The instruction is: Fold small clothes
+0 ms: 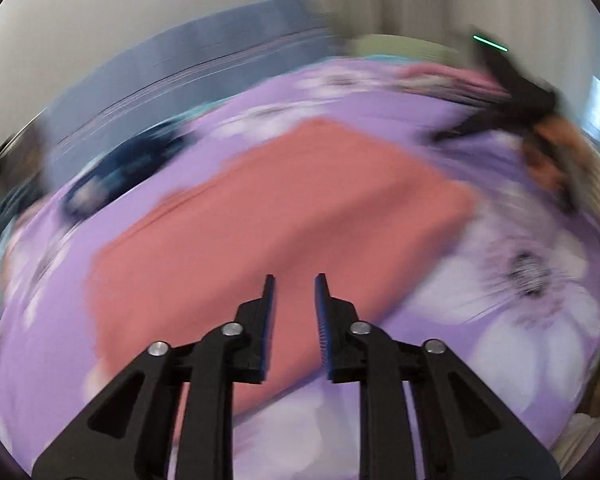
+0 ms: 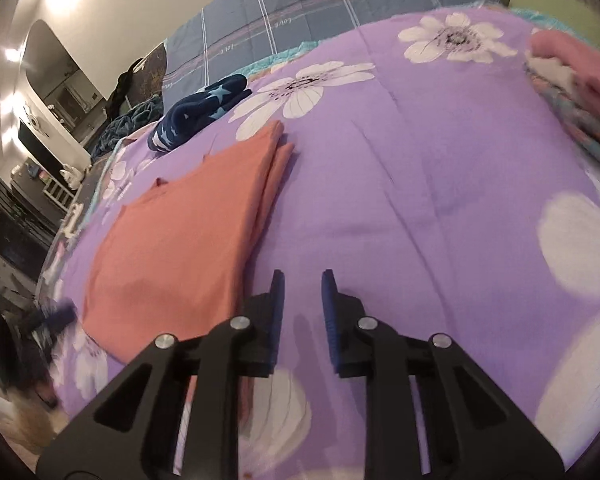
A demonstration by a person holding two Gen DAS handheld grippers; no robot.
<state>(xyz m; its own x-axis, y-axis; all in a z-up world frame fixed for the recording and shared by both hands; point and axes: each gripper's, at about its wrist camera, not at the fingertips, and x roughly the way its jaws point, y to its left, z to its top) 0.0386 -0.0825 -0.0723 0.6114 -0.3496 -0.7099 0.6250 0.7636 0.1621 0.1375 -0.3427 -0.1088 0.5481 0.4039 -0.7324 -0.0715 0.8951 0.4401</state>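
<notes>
A: What did the left wrist view show?

B: It was badly smeared. The left gripper (image 1: 294, 280) sat at the bottom centre with its fingers released, a clear gap between the blue pads (image 1: 268, 312), and nothing in them. Beyond the tips the salmon garment (image 1: 276, 216) lay flat on the purple floral bedspread (image 1: 499, 320), running from the lower left toward the upper right of the frame.

A: Anything else there?

B: A dark blue bundle (image 1: 116, 176) showed at the middle left, and the right gripper (image 1: 499, 116) appeared as a dark blur at the upper right, above the bedspread. From that view I couldn't tell how its fingers stood.

A: And the right wrist view?

B: Sharper. The right gripper (image 2: 303, 276) was at the bottom centre, fingers parted and holding nothing, over bare purple floral bedspread (image 2: 419, 160). The salmon garment (image 2: 180, 240) lay to the left of the tips, folded, with stacked layers showing along its right edge; its lower corner passed under the left finger in the frame.

A: The rest?

B: The dark blue bundle (image 2: 196, 116), printed with pale stars, lay beyond the garment at the upper left. A pink folded pile (image 2: 575, 76) sat at the right edge, and a blue plaid quilt (image 2: 300, 4) ran along the top.
</notes>
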